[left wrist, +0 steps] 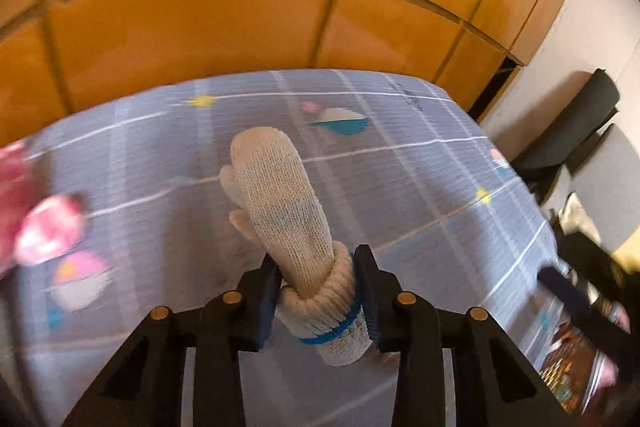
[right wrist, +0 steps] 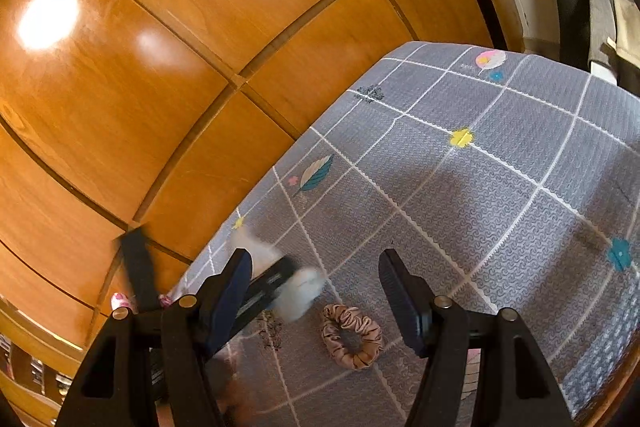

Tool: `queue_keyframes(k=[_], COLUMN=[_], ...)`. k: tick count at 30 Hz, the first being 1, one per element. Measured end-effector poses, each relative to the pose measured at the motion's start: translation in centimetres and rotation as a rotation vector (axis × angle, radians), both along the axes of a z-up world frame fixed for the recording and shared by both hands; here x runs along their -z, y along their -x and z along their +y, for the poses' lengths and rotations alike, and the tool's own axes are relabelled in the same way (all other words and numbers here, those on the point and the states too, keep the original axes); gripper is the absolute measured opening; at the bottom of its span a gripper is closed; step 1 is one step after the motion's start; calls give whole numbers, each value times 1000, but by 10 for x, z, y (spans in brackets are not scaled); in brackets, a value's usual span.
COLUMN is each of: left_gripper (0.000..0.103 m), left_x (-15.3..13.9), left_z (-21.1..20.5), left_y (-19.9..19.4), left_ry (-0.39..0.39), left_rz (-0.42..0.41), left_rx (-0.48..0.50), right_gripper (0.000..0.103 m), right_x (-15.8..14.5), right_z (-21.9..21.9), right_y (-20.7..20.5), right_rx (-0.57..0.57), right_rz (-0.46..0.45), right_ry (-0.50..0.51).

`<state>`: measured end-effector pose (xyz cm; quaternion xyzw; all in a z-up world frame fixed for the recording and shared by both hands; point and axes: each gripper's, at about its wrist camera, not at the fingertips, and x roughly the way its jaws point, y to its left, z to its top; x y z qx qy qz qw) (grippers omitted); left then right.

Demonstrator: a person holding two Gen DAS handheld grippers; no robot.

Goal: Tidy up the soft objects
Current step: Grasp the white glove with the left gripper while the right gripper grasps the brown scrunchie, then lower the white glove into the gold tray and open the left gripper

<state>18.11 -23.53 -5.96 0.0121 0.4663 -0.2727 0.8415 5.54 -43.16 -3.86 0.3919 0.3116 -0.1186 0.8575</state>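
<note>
At the tabletop's left edge, blurred pink soft items point(left wrist: 44, 231) are seen. Near the middle, a rolled cream knit glove point(left wrist: 288, 211) is pinched at its blue-banded cuff by the jaws of the left gripper point(left wrist: 318, 277); a pick-up step appears to be in hand, and carrying it to a sorting place is likely called for next. Further right, the right gripper point(right wrist: 316, 291) is held with jaws spread above a brown scrunchie point(right wrist: 352, 341). The grey checked tablecloth point(right wrist: 500, 207) is backed by orange wooden panels point(right wrist: 180, 67).

A home, surely: glossy orange-brown wooden wardrobe panels point(right wrist: 168, 75) rise right behind a grey checked tablecloth with feather prints point(right wrist: 480, 187).
</note>
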Motion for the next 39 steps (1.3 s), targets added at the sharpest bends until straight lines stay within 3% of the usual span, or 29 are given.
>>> queue_keyframes(k=[7, 12, 15, 17, 19, 21, 23, 24, 29, 35, 39], left_gripper=[37, 37, 40, 41, 43, 45, 45, 46, 37, 37, 37], left_x=[2, 20, 35, 37, 40, 42, 44, 45, 33, -17, -57], left_z=[99, 138, 153, 156, 155, 152, 152, 151, 139, 132, 158], left_y=[43, 69, 78, 83, 86, 86, 87, 86, 77, 57, 29], left_ry=[-35, -61, -41, -19, -26, -28, -28, -35, -56, -13, 19], left_rz=[6, 29, 60, 35, 19, 8, 3, 6, 14, -88, -152], left_rx=[-96, -120, -128, -127, -119, -120, -128, -130, -138, -131, -223], right_gripper=[67, 67, 67, 67, 67, 61, 25, 21, 23, 23, 23], right_x=[16, 37, 55, 67, 75, 80, 79, 79, 83, 84, 86], right_z=[16, 34, 47, 56, 62, 69, 73, 74, 74, 75, 90], right_y=[-31, -65, -83, -89, -91, -91, -90, -89, -87, -85, -96], right_rx=[-128, -259, -335, -369, -411, -426, -407, -407, -414, -419, -420], right_rz=[205, 398, 504, 565, 593, 630, 639, 636, 646, 646, 647], right_ry=[45, 145, 222, 258, 270, 329, 408, 415, 427, 453, 469])
